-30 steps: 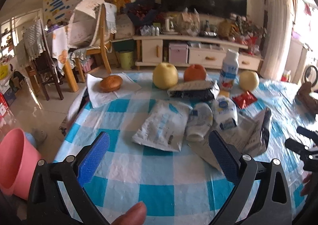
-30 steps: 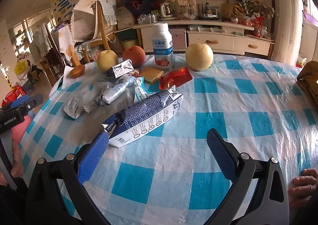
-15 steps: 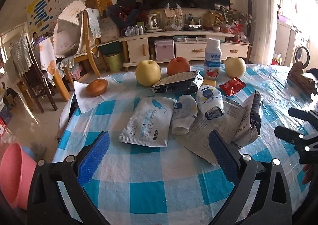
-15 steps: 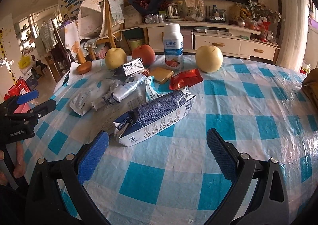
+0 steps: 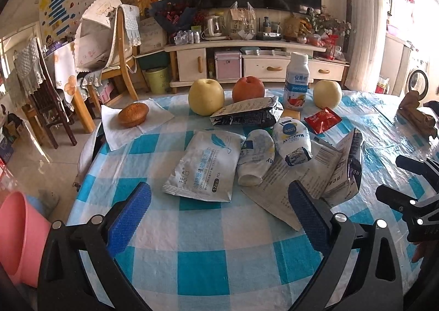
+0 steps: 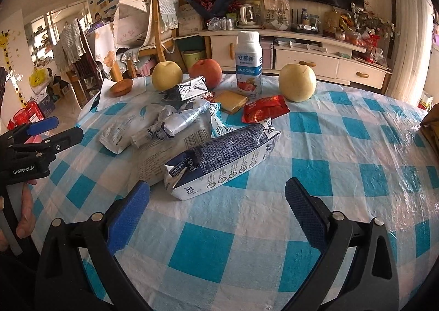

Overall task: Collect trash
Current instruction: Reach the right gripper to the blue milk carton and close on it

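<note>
Trash lies in a pile on the blue-checked table (image 5: 197,253): a white wipes pouch (image 5: 205,165), two crushed white bottles (image 5: 256,157) (image 5: 292,136), a flat paper sheet (image 5: 290,184), a dark crushed carton (image 5: 247,116) and a red wrapper (image 5: 322,120). A crushed blue-white milk carton (image 6: 222,157) lies nearest my right gripper (image 6: 216,210), which is open and empty just in front of it. My left gripper (image 5: 219,215) is open and empty, short of the pouch.
Two yellow pears (image 5: 205,97) (image 5: 327,94), a red apple (image 5: 248,88), an upright yogurt bottle (image 5: 297,80) and a muffin on a napkin (image 5: 133,118) stand at the table's far side. A pink bucket (image 5: 19,237) is at the lower left, off the table. Chairs stand beyond.
Both grippers have risen and tilted up slightly, so the table items sit lower and farther in view. Both stay open and empty. Nothing on the table has moved.
</note>
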### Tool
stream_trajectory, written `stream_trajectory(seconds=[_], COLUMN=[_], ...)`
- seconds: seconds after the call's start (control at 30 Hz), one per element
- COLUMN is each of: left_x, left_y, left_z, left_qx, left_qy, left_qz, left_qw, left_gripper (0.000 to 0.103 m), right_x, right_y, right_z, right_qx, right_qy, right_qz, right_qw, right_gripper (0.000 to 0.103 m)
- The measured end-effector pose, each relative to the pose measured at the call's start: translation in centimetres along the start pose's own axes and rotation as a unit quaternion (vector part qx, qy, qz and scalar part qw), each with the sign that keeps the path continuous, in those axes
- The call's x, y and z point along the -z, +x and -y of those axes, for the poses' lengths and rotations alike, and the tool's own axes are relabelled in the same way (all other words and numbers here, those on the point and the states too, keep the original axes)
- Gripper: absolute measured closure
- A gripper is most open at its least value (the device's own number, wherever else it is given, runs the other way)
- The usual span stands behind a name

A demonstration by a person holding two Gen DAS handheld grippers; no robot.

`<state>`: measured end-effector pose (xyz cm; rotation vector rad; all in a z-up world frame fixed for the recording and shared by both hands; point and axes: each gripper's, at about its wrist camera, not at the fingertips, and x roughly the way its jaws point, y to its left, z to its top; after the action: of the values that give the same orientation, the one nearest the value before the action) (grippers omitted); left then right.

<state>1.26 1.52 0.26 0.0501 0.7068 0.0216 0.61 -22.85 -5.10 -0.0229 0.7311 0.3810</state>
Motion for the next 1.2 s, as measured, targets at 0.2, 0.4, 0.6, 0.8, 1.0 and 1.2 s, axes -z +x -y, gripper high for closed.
stream_trajectory(seconds=[0.2,0.4,0.6,0.8,1.0,1.2], left_x=[0.0,-0.3,-0.8,-1.7,-3.1,-3.4], left_y=[0.4,3.0,5.5,7.4,10.0,12.7], left_z=[-0.1,-0.4,2.1,2.3,1.7,2.1], left_qx=[0.007,-0.004,-0.006,-0.019,-0.019,-0.034], left_qy=[-0.008,-0.025,0.014,0.027,0.023,0.039], left_qz=[-0.007,-0.029,-0.048,-0.055,-0.067,-0.086], left_qw=[0.9999,0.9992,0.9987,0.9979,0.9973,0.9949], left_gripper=[0.004,0.004,0.004,0.004,0.029,0.044], right_x=[-0.5,-1.6,-1.4,-1.7,-1.7,-2.2], right_y=[0.7,4.0,7.7,8.8,8.7,9.1], right_z=[-0.4,-0.4,1.1,1.6,1.4,1.3], right_qx=[-0.004,-0.014,-0.013,-0.03,-0.041,-0.037], right_qy=[-0.005,0.024,0.127,0.158,0.145,0.135], right_qz=[-0.003,-0.03,-0.088,-0.095,-0.099,-0.102], right_qw=[1.0,0.999,0.988,0.982,0.984,0.985], right_gripper=[0.004,0.004,0.004,0.004,0.018,0.026])
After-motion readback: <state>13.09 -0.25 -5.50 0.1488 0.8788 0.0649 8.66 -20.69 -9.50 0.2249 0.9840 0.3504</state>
